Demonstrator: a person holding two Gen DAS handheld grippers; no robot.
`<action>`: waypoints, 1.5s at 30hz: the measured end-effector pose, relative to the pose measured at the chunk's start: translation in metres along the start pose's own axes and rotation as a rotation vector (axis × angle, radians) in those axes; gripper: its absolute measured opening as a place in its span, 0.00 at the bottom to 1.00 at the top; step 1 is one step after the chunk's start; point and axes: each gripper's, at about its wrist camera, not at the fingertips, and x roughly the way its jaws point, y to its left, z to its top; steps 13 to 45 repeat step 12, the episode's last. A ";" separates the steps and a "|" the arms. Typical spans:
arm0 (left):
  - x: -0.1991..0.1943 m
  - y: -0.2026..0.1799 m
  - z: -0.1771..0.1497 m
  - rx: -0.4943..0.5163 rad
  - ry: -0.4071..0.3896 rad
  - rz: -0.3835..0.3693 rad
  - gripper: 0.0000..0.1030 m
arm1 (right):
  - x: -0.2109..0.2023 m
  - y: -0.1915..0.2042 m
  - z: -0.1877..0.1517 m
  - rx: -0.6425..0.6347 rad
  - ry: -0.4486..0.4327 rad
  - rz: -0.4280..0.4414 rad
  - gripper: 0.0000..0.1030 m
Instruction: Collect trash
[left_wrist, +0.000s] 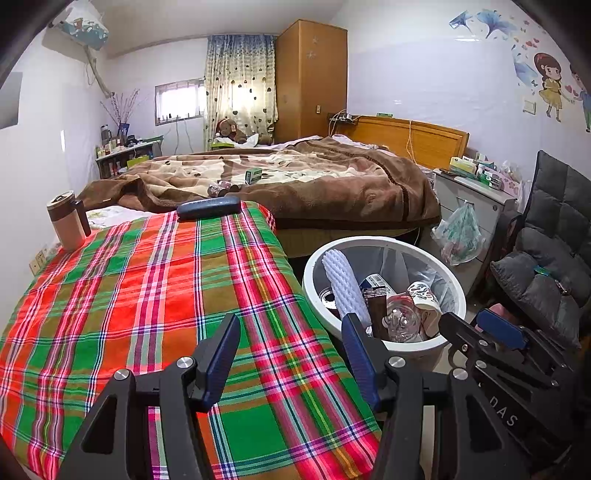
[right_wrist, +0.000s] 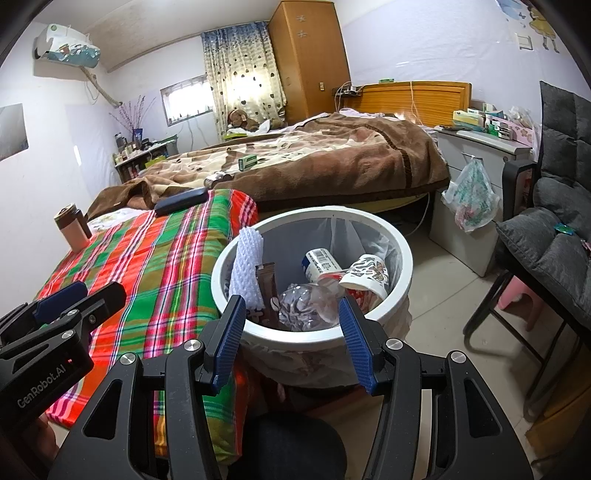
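A white round trash bin (right_wrist: 400, 254) stands on the floor beside the plaid-covered table (right_wrist: 159, 266); it also shows in the left wrist view (left_wrist: 314, 258). It holds a white foam net (right_wrist: 247, 269), a brown sachet (right_wrist: 269, 295), a crushed clear bottle (right_wrist: 306, 304), a paper cup (right_wrist: 367, 275) and a labelled container (right_wrist: 321, 262). My right gripper (right_wrist: 291, 317) is open and empty just above the bin's near rim. My left gripper (left_wrist: 290, 347) is open and empty over the plaid cloth (left_wrist: 147, 295), left of the bin.
A brown travel mug (left_wrist: 66, 221) and a dark glasses case (left_wrist: 208, 207) sit at the table's far side. Behind is a bed with a brown blanket (left_wrist: 295, 177). A grey chair (right_wrist: 554, 229), a bedside cabinet (right_wrist: 480, 147) and a hanging plastic bag (right_wrist: 471, 195) stand right.
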 end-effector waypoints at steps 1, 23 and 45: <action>0.000 0.000 0.000 -0.001 0.001 -0.001 0.55 | 0.000 0.000 0.000 -0.001 -0.001 0.000 0.53; 0.001 0.001 0.000 -0.004 0.004 -0.002 0.55 | 0.000 0.000 0.000 -0.001 0.000 0.000 0.53; 0.001 0.001 0.000 -0.004 0.004 -0.002 0.55 | 0.000 0.000 0.000 -0.001 0.000 0.000 0.53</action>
